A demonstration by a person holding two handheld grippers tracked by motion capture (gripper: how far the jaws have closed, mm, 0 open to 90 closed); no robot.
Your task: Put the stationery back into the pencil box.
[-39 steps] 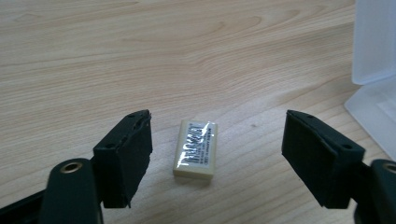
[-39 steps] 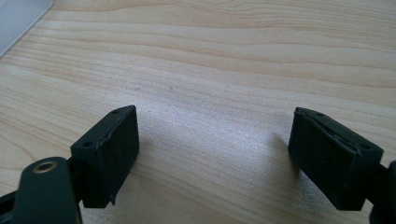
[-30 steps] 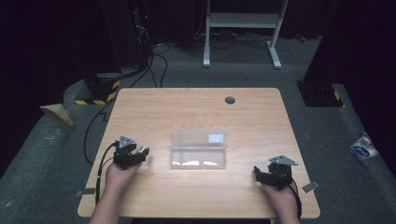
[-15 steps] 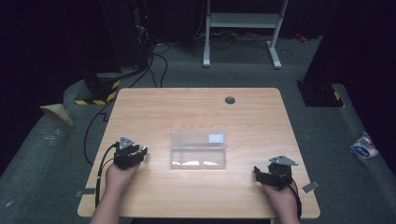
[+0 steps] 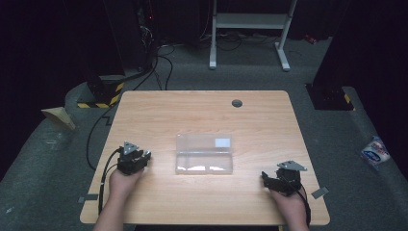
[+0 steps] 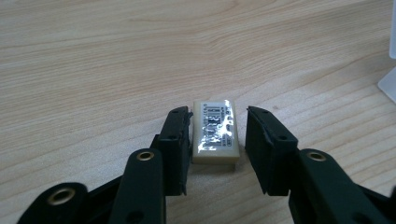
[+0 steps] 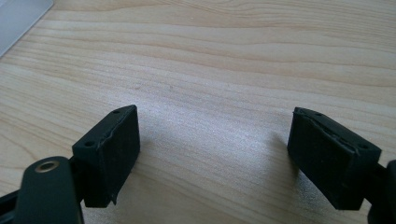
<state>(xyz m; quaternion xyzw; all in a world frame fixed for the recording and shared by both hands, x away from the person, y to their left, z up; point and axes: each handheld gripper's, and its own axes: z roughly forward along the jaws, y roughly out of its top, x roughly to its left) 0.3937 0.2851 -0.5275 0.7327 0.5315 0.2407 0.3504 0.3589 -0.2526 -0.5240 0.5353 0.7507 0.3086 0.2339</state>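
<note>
Closing in over the last moments, the left gripper's (image 6: pixel 217 135) jaws now flank a small cream-white block (image 6: pixel 215 133) lying on the wooden table (image 5: pixel 202 115); one pad meets its side, a thin gap remains at the other, and both hands have kept their places. Its glossy top label carries dense black print, too glared to read. Right gripper (image 7: pixel 212 154) rests with jaws wide apart over bare wood, right of the clear plastic box (image 5: pixel 204 153).
</note>
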